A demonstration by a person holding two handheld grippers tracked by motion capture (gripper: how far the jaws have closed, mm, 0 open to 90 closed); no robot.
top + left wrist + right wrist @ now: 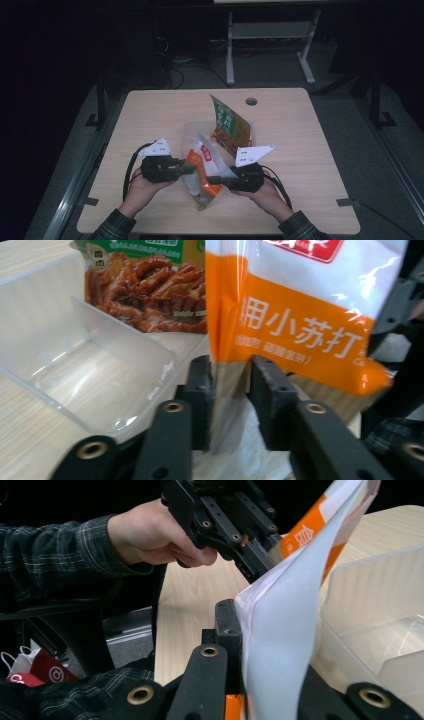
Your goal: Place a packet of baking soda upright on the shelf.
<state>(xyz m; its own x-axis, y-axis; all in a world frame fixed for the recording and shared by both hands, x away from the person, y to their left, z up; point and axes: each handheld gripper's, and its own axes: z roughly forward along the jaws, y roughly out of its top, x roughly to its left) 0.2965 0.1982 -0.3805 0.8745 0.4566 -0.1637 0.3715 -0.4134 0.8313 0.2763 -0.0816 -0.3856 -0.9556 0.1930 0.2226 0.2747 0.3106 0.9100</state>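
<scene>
Left gripper view: jaws narrow, pinching orange-white pouch [300, 315] edge. Right gripper [216, 179] clamped on opposite side, left gripper [189, 169] facing it. Pouch held above table [300, 150], beside clear plastic tray [75, 355]. Light, soft, slick film; best gripped at sealed edges.

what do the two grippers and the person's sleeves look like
Both the left gripper and the right gripper are black, with flat bolted links leading to two blocky jaws with brass-coloured pivot rings. Each carries a pale three-cornered plate with small dark dots on top, and a black cable loops back from it. The sleeves are dark plaid.
</scene>
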